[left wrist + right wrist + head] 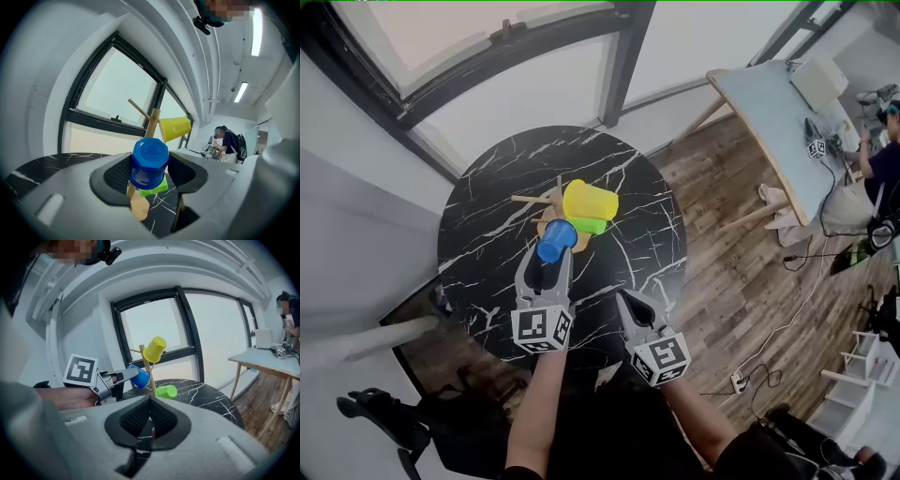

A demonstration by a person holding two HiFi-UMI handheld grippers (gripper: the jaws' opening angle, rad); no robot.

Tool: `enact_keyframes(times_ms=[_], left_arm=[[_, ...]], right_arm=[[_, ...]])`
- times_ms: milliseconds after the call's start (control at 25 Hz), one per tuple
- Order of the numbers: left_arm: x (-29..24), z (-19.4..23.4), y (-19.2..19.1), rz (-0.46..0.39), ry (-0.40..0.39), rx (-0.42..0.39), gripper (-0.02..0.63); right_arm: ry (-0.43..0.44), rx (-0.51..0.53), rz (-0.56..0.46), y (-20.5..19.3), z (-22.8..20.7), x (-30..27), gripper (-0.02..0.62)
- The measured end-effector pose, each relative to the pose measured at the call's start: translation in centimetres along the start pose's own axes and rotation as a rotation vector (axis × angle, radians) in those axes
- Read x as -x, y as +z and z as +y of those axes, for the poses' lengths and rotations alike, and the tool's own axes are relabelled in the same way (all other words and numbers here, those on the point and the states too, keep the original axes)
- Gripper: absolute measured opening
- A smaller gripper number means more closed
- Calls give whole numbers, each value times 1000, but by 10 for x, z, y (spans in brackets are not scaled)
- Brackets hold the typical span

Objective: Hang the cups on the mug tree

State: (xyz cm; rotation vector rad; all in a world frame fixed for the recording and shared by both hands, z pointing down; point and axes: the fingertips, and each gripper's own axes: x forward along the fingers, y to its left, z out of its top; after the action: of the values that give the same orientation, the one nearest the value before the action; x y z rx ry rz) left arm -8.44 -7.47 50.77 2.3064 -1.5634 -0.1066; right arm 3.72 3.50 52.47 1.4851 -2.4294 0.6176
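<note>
A wooden mug tree (546,201) stands mid-table on the round black marble table (483,220). A yellow cup (590,201) hangs high on a peg, and a green cup (590,225) sits low beside the trunk. My left gripper (549,257) is shut on the blue cup (555,241), close against the tree. In the left gripper view the blue cup (149,162) fills the wide jaws with its base toward the camera. A blurred peg tip (138,206) shows just below it. My right gripper (630,302) is shut and empty, nearer me, right of the left one.
A large window (516,75) runs behind the table. Wooden floor (750,281) lies to the right with cables and a power strip (738,380). A light desk (778,112) with a seated person (883,164) stands at the far right. A dark chair base (384,417) is lower left.
</note>
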Motion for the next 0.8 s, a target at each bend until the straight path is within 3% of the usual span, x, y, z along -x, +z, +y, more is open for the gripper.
enact_keyframes(times_ms=[800], left_arm=[[2,0,-10,11,6,2,264]], right_arm=[[-1,0,2,-3,-4,6,3]])
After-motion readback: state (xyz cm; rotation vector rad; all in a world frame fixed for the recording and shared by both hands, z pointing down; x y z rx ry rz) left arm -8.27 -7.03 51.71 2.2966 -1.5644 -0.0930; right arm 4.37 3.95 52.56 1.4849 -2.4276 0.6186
